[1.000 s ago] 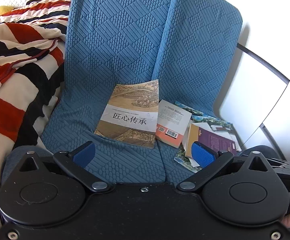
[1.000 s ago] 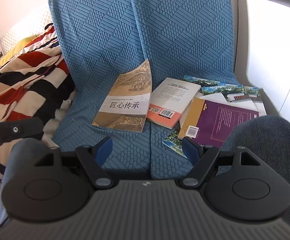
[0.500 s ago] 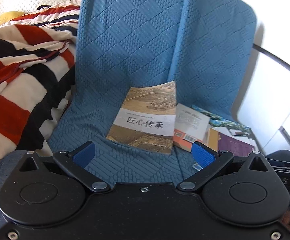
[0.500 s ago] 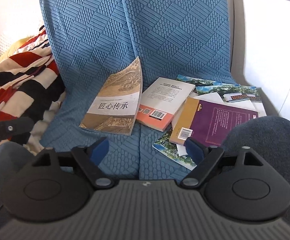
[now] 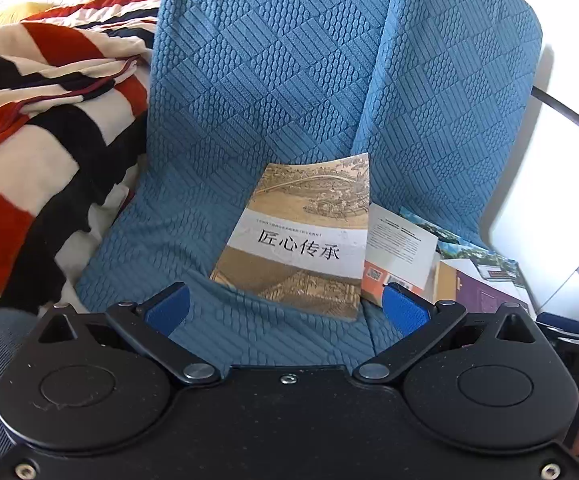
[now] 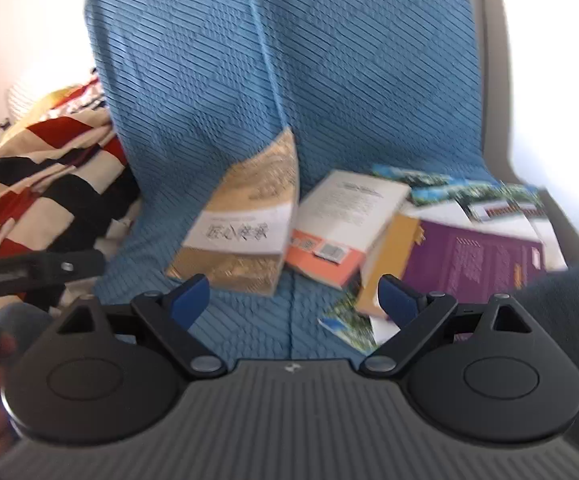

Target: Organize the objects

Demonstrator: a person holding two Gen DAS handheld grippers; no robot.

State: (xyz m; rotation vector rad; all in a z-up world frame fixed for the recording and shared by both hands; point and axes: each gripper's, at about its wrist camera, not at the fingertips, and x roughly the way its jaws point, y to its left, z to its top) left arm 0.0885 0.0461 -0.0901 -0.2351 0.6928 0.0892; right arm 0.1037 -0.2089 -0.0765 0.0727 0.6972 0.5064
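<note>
Our left gripper [image 5: 285, 310], black with blue pads, has its fingers spread wide apart and holds nothing; it hovers low over the seat of a sofa covered in textured blue quilted fabric [image 5: 289, 80]. Just ahead of its fingers, a tan paperback book with a white title band and black Chinese characters [image 5: 301, 240] lies on the seat, its top edge leaning against the backrest; its lower edge sits between the two blue pads from this view, not touching either.

Our right gripper [image 6: 293, 300], dark grey with blue pads, is likewise spread apart and empty; its view is blurred. Beyond it, the same tan book [image 6: 241, 232] sits left of centre; just to its right lies a white and orange paperback with barcodes [image 6: 341, 228], touching or nearly touching the tan book's edge. Further right, a purple and yellow book [image 6: 461, 256] overlaps a scatter of glossy landscape-photo leaflets [image 6: 441, 184] spread toward the seat's right end; one leaflet corner shows below the purple book, near the right pad.

At the left, a red, black and cream striped blanket [image 5: 29, 120] is heaped beside the blue cover.
</note>
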